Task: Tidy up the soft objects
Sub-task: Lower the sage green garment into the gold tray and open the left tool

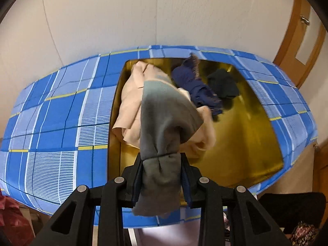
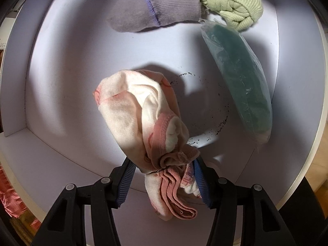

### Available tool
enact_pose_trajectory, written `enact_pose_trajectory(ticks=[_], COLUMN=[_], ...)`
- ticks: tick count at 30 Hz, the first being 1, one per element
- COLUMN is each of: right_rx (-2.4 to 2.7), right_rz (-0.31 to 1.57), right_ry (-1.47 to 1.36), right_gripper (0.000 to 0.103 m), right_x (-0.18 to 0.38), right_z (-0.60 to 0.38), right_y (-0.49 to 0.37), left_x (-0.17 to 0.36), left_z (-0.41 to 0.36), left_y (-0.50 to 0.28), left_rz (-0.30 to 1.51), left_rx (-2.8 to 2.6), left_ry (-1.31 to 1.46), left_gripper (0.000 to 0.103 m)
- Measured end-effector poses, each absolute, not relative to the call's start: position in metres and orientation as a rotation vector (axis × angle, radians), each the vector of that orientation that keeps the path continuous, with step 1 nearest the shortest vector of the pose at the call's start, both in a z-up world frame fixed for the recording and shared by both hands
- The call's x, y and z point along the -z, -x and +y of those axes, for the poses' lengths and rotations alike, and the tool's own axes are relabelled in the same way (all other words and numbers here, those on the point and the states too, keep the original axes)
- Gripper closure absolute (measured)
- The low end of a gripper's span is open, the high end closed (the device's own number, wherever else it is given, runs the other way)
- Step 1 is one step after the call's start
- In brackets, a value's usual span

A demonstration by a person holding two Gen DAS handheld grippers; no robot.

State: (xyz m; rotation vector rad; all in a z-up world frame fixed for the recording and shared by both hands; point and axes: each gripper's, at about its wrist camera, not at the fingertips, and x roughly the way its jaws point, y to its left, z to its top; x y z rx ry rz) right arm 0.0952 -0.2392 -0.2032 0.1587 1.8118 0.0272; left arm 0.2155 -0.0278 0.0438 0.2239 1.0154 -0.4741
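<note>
a blue plaid box (image 1: 61,123) with a gold-lined opening stands against a pale wall (image 1: 102,16), a wooden door (image 1: 295,41) at the far right. inside the box lie three soft things: one peach cloth (image 1: 131,106) along the left wall, one navy fringed cloth (image 1: 192,82) near the far edge, and one dark green cloth (image 1: 223,84) just right of it. the right half of the gold floor is bare, with open room there.

the left gripper (image 1: 161,176) is clamped tight on a grey cloth (image 1: 164,123), which hangs over the near edge of the opening, in front of the peach cloth.

in the right wrist view, a pale lilac tray (image 2: 51,82) with low walls carries three things along its far and right edges: one lilac ribbed sock (image 2: 155,8) at the far edge, one light green knit (image 2: 231,2) at the far right corner, one teal cloth in a clear bag (image 2: 239,80) along the right wall. the middle and left of the tray are bare, apart from a ring of dark specks.

the right gripper (image 2: 164,176) holds a bunched white and pink cloth (image 2: 141,112) between its blue pads, jaws part way closed, above the near half of the tray.
</note>
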Motion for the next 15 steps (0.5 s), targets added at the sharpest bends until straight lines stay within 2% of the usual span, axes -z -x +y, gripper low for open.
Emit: enact_pose_trajectory(ticks=[5,9,15], right_rx=[-0.025,-0.024,-0.021], right_rz=[1.814,1.814,1.813], right_ry=[-0.162,-0.167,-0.161], right_gripper=[0.044,0.044,0.044], right_x=[0.204,0.203,0.204], right_z=[-0.239,-0.240,-0.237], right_y=[-0.097,-0.097,-0.097], left_x=[-0.024,-0.025,-0.042], left_z=[-0.026,-0.017,-0.006], left_y=[-0.230,-0.227,-0.211], left_rz=[1.063,1.056,0.965], left_rx=[0.422,0.378,0.351], left_ry=[-0.223,-0.185,-0.178], left_gripper=[0.069,0.061,0.056])
